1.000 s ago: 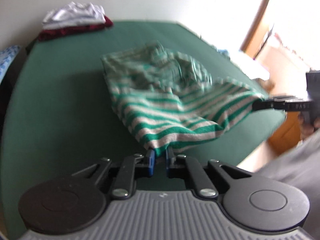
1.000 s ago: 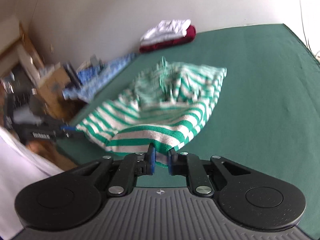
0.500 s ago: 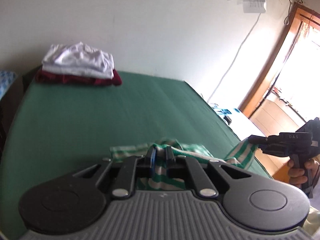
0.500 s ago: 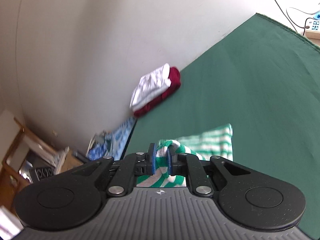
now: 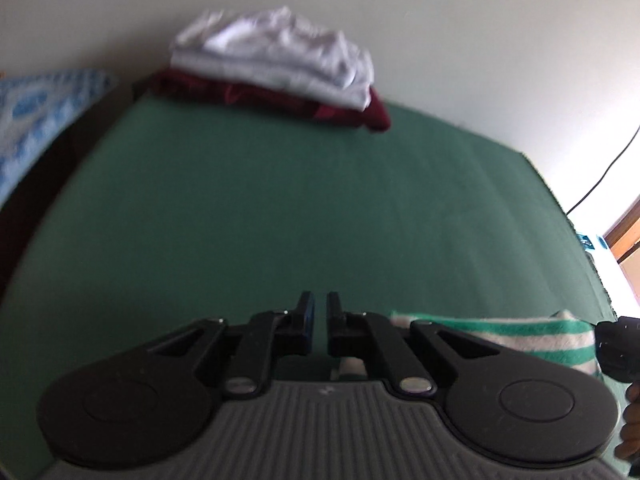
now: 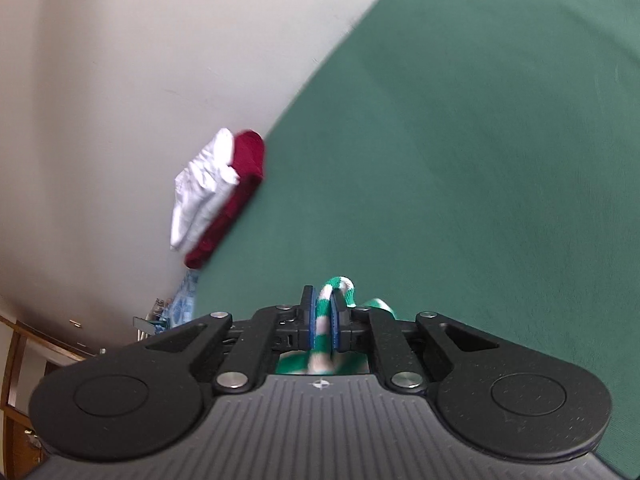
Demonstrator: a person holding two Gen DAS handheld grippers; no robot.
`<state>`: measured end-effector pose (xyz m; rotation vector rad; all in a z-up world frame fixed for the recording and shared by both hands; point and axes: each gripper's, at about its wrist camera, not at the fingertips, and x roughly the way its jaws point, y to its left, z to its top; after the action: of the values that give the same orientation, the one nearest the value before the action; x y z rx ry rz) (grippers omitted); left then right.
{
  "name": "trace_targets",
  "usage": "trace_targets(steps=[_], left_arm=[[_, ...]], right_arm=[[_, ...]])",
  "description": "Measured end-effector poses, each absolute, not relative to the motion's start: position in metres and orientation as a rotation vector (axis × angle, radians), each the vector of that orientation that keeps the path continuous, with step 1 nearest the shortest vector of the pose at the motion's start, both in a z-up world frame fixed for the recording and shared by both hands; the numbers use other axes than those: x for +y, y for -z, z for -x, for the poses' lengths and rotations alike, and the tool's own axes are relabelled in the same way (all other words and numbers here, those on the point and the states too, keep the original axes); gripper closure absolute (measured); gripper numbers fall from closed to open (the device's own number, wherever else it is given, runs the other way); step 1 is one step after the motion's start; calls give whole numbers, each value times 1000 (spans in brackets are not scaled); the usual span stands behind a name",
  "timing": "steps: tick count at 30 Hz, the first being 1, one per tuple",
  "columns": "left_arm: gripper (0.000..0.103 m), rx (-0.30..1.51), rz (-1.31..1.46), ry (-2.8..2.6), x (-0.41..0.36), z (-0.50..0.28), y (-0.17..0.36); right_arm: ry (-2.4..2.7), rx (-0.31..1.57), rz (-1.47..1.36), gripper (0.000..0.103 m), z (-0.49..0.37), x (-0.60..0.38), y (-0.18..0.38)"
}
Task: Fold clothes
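A green-and-white striped garment (image 5: 496,330) shows as a taut band behind my left gripper's right arm and runs right to the other gripper (image 5: 618,350). My left gripper (image 5: 318,322) has its jaws nearly together with a narrow gap; no cloth shows between the tips, though a bit of cloth shows below them. My right gripper (image 6: 325,320) is shut on a bunched fold of the striped garment (image 6: 325,312), which hangs down behind the jaws. Both grippers are held above the green tabletop (image 5: 280,208).
A folded stack, white garment (image 5: 276,60) on a dark red one (image 5: 340,112), lies at the table's far edge by the wall; it also shows in the right wrist view (image 6: 218,200). A blue patterned cloth (image 5: 36,120) lies off the table's left side. A cable (image 5: 604,176) hangs at the right wall.
Both grippers have lifted the striped garment off the table and moved forward toward the far stack. The spread garment has dropped out of view below the grippers.
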<state>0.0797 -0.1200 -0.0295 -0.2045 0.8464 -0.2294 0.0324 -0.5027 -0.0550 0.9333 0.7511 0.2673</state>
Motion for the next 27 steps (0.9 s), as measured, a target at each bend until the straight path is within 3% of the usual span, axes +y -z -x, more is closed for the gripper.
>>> trace_targets(steps=[2,4,5,6,7,12,18,19,20,21,22,23,27], left_arm=[[103,844,178,230,-123,-75,27],[103,793,154,266,-121,-61,7],[101,774,144,296,-119,-54,-2],[81,768,140,330,-117,-49,-7],[62,768,138,356,-114,-44,-12],[59,836,188,443,-106,-33,-2],[58,845,313,464,-106,-39,4],[71,832,311,458,-107,-38,2],[76,819,310,453,-108,-37,0],[88,806,308,448,-109,-36,-2],[101,792,306,443,-110,-35,-4],[103,779,305,437,-111,-34,-6],[103,727,298,416,-115,-30,-13]], right_arm=[[-282,742,-941,96,-31,-505,59],[-316,733,-922,81,-25,-512,47],[-336,716,-892,62,-19,-516,37],[-356,698,-857,51,-14,-519,26],[-384,677,-796,50,-7,-518,12],[-444,681,-509,43,10,-497,-19],[-451,733,-406,43,1,-476,0],[-460,755,-370,45,-3,-471,3],[-469,774,-339,59,-5,-467,5],[-482,784,-343,72,-4,-466,3],[-495,790,-351,77,-2,-466,2],[-508,773,-383,88,1,-469,-3],[-552,650,-662,90,10,-495,-9]])
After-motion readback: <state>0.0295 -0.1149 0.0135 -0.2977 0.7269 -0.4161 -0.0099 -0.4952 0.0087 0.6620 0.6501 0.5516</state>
